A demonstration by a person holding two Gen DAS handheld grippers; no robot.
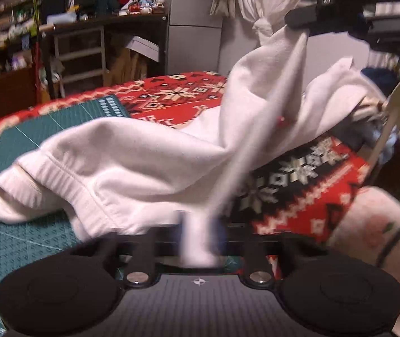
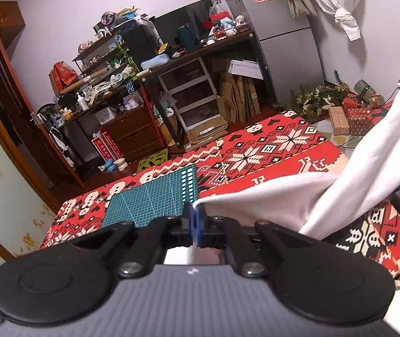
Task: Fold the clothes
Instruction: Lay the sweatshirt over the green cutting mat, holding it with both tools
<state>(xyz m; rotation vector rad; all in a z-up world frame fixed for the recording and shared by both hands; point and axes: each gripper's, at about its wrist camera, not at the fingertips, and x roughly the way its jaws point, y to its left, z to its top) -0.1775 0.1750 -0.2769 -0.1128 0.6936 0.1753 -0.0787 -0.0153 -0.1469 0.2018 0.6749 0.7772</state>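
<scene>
The white sweatshirt hangs in the air between both tools, draped low over the red patterned blanket and the green cutting mat. It looks soft, thick and floppy, light enough to lift but quick to sag, so it should be held at edges and seams. The ribbed cuff droops on the left; that firmer band looks like the surest hold. The left gripper is pinched tight on a bunched fold, blurred. The right gripper is clamped on a thin hem, cloth trailing off right.
</scene>
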